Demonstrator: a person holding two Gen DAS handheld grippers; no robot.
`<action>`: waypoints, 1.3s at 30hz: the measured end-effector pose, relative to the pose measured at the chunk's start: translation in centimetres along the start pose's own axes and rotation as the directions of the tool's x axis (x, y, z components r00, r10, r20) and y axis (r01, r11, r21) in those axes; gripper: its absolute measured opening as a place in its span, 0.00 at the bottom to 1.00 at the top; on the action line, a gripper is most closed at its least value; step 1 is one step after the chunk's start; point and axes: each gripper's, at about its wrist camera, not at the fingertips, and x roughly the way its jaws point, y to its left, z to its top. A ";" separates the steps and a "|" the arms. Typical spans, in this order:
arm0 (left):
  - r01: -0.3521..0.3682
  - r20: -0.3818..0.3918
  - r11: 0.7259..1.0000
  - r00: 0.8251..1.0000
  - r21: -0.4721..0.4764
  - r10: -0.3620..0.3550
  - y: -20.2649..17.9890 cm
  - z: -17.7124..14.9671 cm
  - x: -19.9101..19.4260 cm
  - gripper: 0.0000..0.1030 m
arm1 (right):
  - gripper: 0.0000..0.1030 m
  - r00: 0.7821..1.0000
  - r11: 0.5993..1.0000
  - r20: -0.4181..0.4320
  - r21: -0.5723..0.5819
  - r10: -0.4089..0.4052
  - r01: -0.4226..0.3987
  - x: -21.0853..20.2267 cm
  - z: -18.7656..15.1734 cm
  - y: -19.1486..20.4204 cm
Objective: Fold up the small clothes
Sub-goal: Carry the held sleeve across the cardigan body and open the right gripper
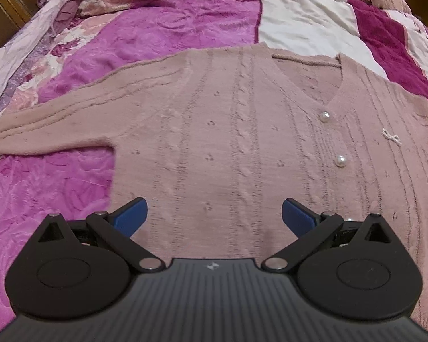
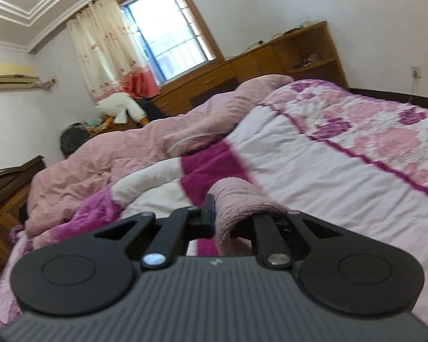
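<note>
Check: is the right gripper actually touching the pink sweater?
Touching. The right wrist view shows the right gripper shut on a fold of pink sweater, cloth bulging past its fingers.

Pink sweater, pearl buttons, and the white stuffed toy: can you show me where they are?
Pink sweater (image 1: pixel 214 131): left wrist view, the middle of its front.
Pearl buttons (image 1: pixel 340 160): left wrist view, the lower button.
White stuffed toy (image 2: pixel 119 107): right wrist view, its body, below the curtain.

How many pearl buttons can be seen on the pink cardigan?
2. One pearl button sits just under the V of the neckline; the other pearl button is lower on the same strip. The gripper may hide more further down.
</note>
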 end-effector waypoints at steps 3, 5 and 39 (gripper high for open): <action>0.011 0.003 1.000 1.000 -0.028 -0.011 1.1 0.0 -0.3 1.00 | 0.09 1.000 0.999 0.003 -0.027 0.025 -0.025 0.2 -0.6 2.7; 0.011 0.006 0.999 1.000 -0.039 -0.011 1.9 0.1 -0.6 1.00 | 0.09 0.999 0.998 -0.012 -0.039 0.051 -0.051 0.5 -1.2 4.3; -0.022 0.019 0.988 1.000 -0.155 0.025 11.9 0.1 0.1 1.00 | 0.10 0.901 0.944 -0.368 -0.141 0.231 -0.300 9.0 -23.3 24.3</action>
